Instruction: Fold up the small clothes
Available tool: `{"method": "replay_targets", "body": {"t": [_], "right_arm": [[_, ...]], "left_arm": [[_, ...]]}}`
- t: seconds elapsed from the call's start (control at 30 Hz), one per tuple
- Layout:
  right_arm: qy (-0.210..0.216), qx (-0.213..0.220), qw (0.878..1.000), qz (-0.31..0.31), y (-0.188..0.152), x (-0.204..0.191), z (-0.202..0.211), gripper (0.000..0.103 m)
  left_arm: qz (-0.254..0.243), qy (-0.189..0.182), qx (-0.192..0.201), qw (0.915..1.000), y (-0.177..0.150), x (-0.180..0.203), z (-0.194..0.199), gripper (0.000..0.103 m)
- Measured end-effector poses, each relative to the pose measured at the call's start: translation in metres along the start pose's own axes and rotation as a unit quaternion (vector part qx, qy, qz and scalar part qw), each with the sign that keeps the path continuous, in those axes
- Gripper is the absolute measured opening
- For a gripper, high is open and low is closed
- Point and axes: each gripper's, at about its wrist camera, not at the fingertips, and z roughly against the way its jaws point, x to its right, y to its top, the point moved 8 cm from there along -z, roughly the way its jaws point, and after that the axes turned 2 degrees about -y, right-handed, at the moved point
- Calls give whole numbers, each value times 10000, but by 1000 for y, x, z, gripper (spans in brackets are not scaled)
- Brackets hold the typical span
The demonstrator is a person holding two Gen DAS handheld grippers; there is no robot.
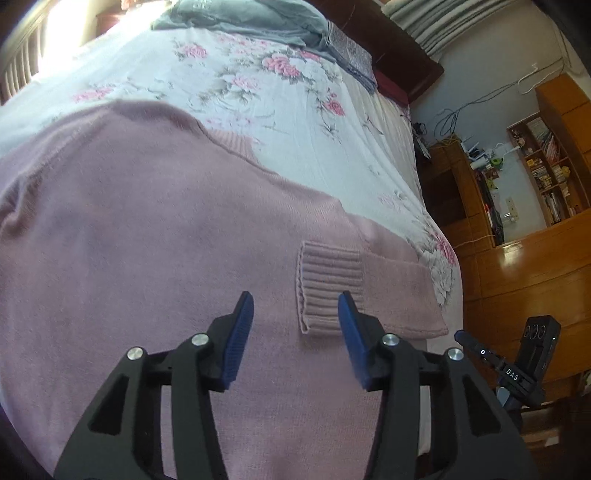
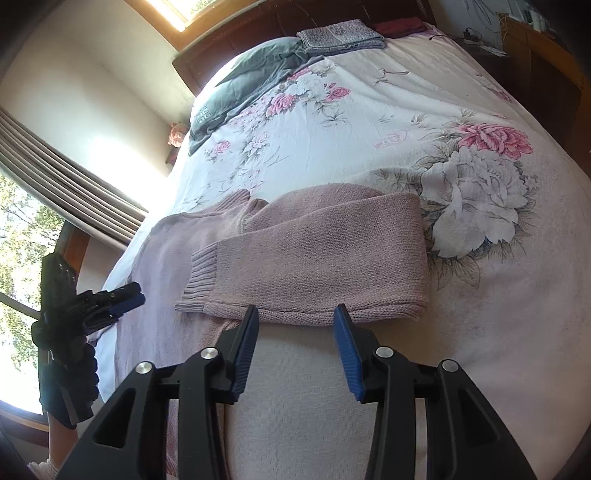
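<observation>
A pink knit sweater (image 1: pixel 155 236) lies flat on the floral bedspread (image 1: pixel 258 92). One sleeve is folded across its body, the ribbed cuff (image 1: pixel 328 288) pointing inward. My left gripper (image 1: pixel 295 306) hovers open just above the body, right beside that cuff, holding nothing. In the right wrist view the folded sleeve (image 2: pixel 317 254) lies across the sweater (image 2: pixel 177 243), and my right gripper (image 2: pixel 295 317) stands open and empty at the sleeve's near edge. The left gripper (image 2: pixel 122 299) shows at the far left, held by a gloved hand (image 2: pixel 66 354). The right gripper (image 1: pixel 476 343) appears beyond the bed's corner.
A grey garment (image 2: pixel 243 85) and a folded grey towel (image 2: pixel 340 35) lie near the dark headboard (image 1: pixel 399 55). Wooden shelves (image 1: pixel 546 166) and cabinets stand past the bed's edge. A window with curtains (image 2: pixel 66 177) is on the other side.
</observation>
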Motion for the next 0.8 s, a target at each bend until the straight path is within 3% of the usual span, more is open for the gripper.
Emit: {"method": "replay_targets", "body": {"t": [0.13,0.2,0.27,0.3,0.33,0.57,0.7,0.8], "right_arm": [[-127,-13,9999,81,-5,-3,0,44],[-152,-13,9999,65,-7,-1,2,44],[-204,-3,9998,52,-8,2,4,45],[-230,-1,9997,39,-9,5,4,46],[-240,-3,9997,19,-10,7,4,46],[-190,20,9998,-97,-10,14,5,47],[-146,39,9998,-112,-6,13,4,47],[5,2,9998,-175,-2,9,0,47]], "left_arm": [[355,-422,-478,9973,-13,5,-49,47],[388,-382,-500,9973,-12,9,-61,48],[341,-419,-426,9976,-8,17,-63,34],[384,-509,-430,9970,-7,19,-63,15],[446,-597,-408,9964,-5,21,-62,8],[375,-605,610,9956,23,21,-3,5],[159,-191,1383,9901,49,2,57,5],[228,150,1722,9847,66,-29,91,5]]}}
